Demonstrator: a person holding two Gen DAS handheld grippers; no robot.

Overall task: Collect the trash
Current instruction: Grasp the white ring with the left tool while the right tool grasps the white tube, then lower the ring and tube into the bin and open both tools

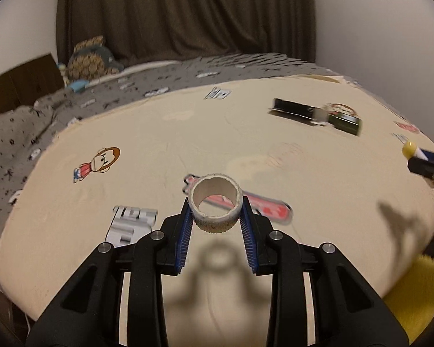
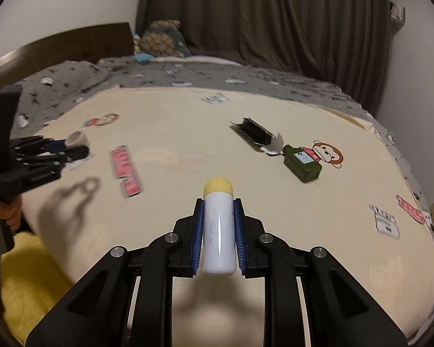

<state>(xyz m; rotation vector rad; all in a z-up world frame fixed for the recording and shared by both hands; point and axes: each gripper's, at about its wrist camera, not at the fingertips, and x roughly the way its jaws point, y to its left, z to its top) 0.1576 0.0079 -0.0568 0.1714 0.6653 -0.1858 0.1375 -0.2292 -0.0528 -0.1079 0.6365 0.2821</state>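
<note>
My left gripper [image 1: 216, 212] is shut on a short cardboard tape-roll core [image 1: 216, 206], held above the cream blanket [image 1: 188, 133]. The right wrist view shows that gripper [image 2: 72, 149] at the far left with the core [image 2: 77, 138] at its tips. My right gripper [image 2: 218, 217] is shut on a white bottle with a yellow cap [image 2: 219, 231], lifted over the bed. Its capped tip [image 1: 410, 148] pokes in at the right edge of the left wrist view. An opened black carton [image 2: 256, 136] and a dark green bottle [image 2: 303, 165] lie on the blanket further out.
Cartoon prints dot the blanket. A grey patterned quilt [image 2: 188, 72], a stuffed toy [image 2: 162, 40] and a dark headboard [image 2: 72, 43] lie beyond, with brown curtains [image 2: 260, 14] behind. A yellow fluffy rug [image 2: 29, 283] lies beside the bed. A hand [image 2: 11, 211] grips the left tool's handle.
</note>
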